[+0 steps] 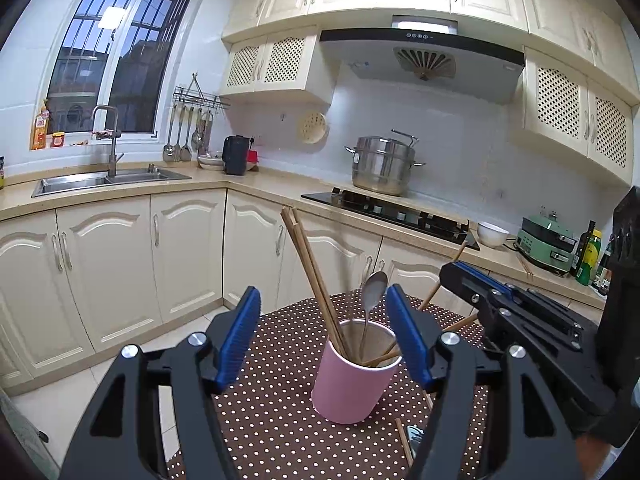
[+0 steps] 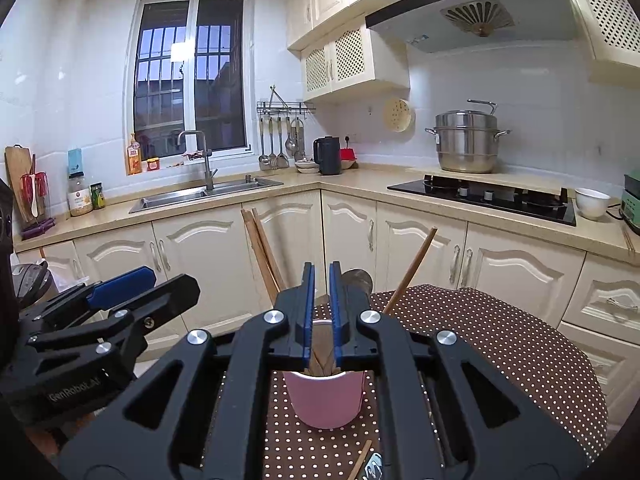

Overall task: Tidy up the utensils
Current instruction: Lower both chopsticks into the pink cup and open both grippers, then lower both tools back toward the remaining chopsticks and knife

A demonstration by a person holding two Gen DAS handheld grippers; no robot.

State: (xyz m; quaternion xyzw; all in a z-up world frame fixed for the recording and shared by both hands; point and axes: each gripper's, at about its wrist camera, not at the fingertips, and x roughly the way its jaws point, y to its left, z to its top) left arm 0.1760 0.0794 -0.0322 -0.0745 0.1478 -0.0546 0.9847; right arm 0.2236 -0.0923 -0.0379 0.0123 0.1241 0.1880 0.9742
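Note:
A pink cup (image 1: 350,390) stands on the brown polka-dot tablecloth (image 1: 272,412). It holds wooden chopsticks (image 1: 310,270) and a metal spoon (image 1: 374,290). My left gripper (image 1: 322,328) is open, with the cup between and just beyond its blue fingers. My right gripper (image 2: 321,280) hovers above the pink cup (image 2: 326,400) with its jaws nearly closed and nothing visible between them. It also shows in the left wrist view (image 1: 520,312), at the right of the cup. A loose chopstick (image 1: 404,442) lies on the cloth near the cup.
Cream kitchen cabinets (image 1: 108,264) run behind the table. The counter carries a sink (image 1: 108,180), a black hob (image 1: 384,210), a steel pot (image 1: 382,164) and a white bowl (image 1: 492,234). A small metal item (image 2: 372,468) lies at the table's near edge.

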